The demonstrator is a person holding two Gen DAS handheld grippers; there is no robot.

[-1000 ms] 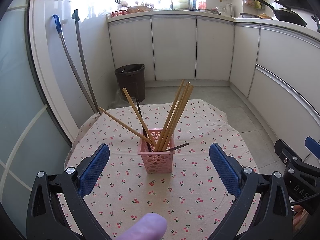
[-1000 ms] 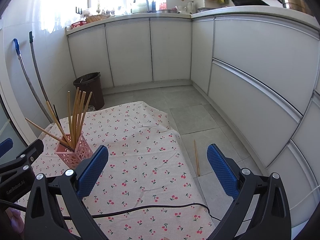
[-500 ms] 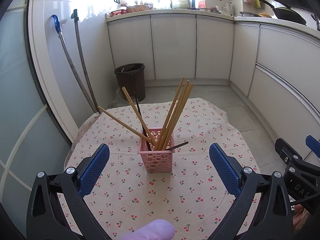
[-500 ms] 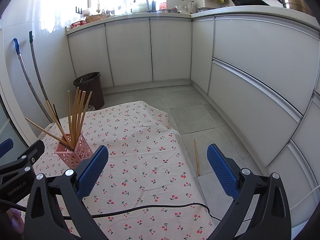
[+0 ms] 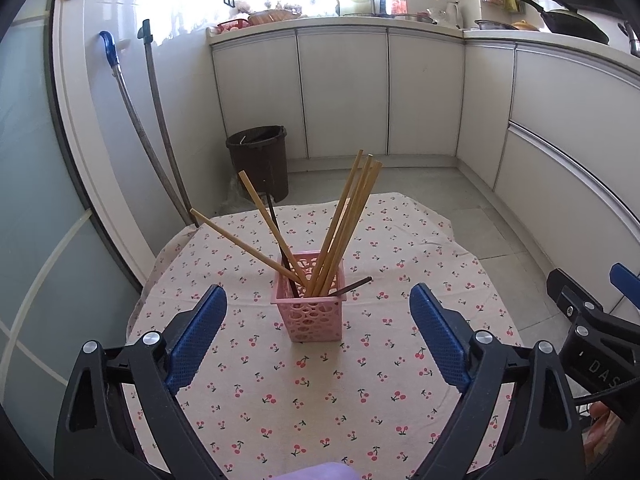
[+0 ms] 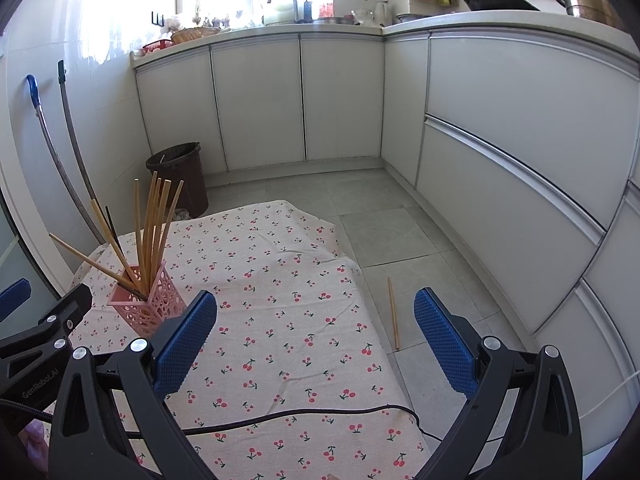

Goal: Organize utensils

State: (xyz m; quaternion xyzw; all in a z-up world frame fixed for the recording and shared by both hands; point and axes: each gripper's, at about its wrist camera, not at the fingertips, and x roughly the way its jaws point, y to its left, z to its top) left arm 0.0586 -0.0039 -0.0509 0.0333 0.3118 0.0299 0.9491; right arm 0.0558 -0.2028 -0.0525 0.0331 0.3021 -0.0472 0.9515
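Note:
A pink perforated basket [image 5: 310, 312] stands on the cherry-print cloth [image 5: 320, 392], holding several wooden chopsticks [image 5: 344, 220] and two dark ones. One dark chopstick [image 5: 352, 286] pokes out low to the right. My left gripper [image 5: 317, 296] is just short of the basket, its jaws wide and closing with nothing between them. My right gripper [image 6: 316, 300] hangs open over bare cloth, to the right of the basket [image 6: 146, 304]. One wooden chopstick [image 6: 393, 312] lies on the floor tiles beside the table.
A black cable [image 6: 280, 420] crosses the cloth near the front edge. A brown bin [image 5: 260, 156] and two leaning mop handles [image 5: 160, 140] stand beyond the table. White cabinets [image 6: 500, 140] line the back and right.
The left gripper's jaws have drawn slightly closer together. The purple fingertip at the bottom edge has sunk lower. The basket and the right gripper have not moved.

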